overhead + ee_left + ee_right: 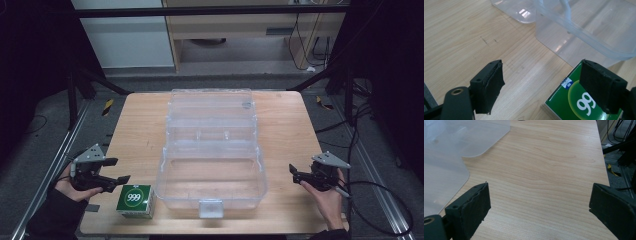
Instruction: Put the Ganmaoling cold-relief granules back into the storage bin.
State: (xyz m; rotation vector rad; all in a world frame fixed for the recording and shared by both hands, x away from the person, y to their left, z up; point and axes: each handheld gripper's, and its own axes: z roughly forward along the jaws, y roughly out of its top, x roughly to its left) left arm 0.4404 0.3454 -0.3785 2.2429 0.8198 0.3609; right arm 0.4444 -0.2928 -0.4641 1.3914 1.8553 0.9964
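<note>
clear plastic box sits open between both wide-spread tongs, left tongs beside green carton.

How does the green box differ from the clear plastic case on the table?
The green box is small and opaque, with "999" printed on top; the clear plastic case is much larger and see-through. The box is closed, while the case stands open and looks empty. The box lies beside the left gripper; the case sits mid-table. Both rest on the wooden table.

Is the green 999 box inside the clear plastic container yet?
No: in the high view the green 999 box sits on the wooden table just left of the clear container, near the open left gripper.
</note>
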